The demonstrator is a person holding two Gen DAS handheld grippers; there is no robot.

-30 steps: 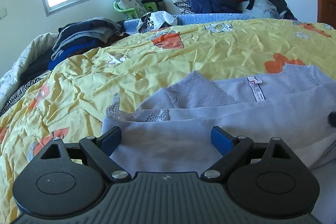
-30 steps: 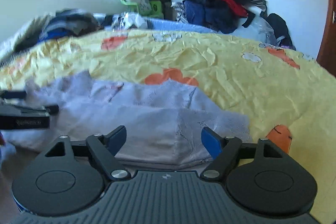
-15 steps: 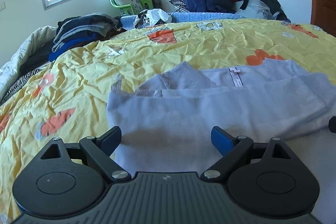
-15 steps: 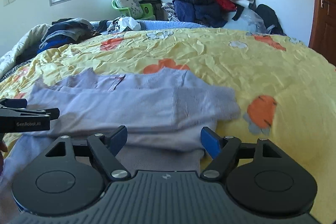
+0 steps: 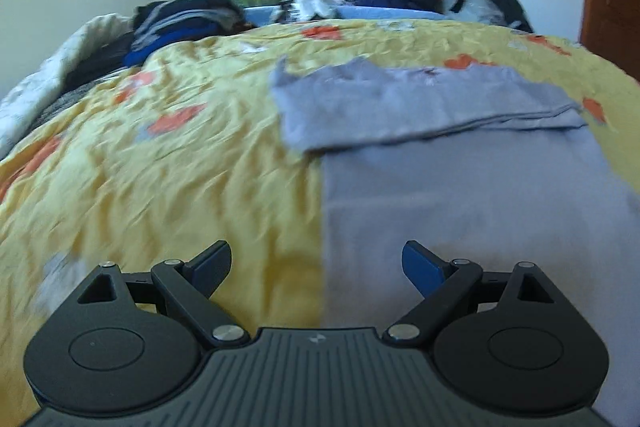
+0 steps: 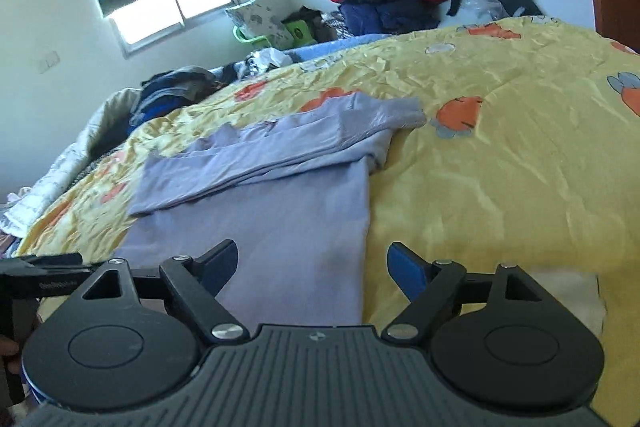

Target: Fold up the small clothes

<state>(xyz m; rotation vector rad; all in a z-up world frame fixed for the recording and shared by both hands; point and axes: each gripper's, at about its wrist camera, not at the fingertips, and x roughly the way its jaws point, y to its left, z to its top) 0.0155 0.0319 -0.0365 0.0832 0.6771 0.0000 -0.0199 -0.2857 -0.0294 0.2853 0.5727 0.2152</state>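
Two tools hang spread and empty over the bed (image 6: 500, 155): left tool (image 5: 318, 267) by the lilac top's (image 5: 460, 187) left edge, right tool (image 6: 312, 265) by its right edge. Sleeves look folded across the chest; the bottom half still needs folding up
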